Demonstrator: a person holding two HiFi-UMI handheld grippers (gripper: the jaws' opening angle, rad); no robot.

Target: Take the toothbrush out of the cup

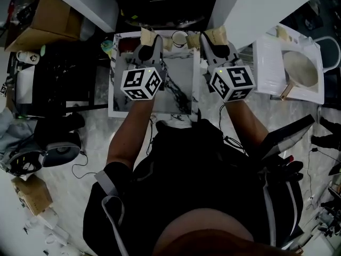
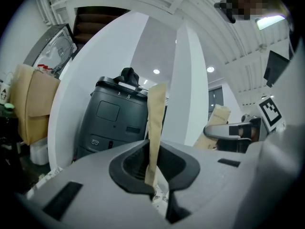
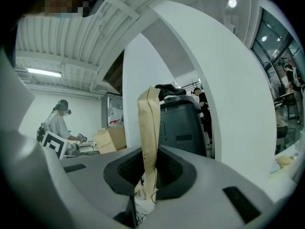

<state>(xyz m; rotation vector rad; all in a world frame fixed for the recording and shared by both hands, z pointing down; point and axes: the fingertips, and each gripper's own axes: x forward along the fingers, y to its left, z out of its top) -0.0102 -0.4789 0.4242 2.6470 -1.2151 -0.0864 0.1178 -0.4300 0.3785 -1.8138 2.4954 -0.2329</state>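
step: reach, nothing gripped yet | left claw [image 1: 147,36]: pads together, empty, just left of cup [image 1: 180,38] | right claw [image 1: 216,36]: same, just right of cup | toothbrush: not discernible, likely inside cup | advice: open one claw, pinch handle, lift straight up

A marble-veined tabletop [image 1: 180,73], pale with dark streaks, carries a white cup [image 1: 180,38] upright at its far edge.

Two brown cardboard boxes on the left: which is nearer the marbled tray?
The large brown cardboard box at upper left, near the marbled white tray; the small brown cardboard box lies lower left, well away.
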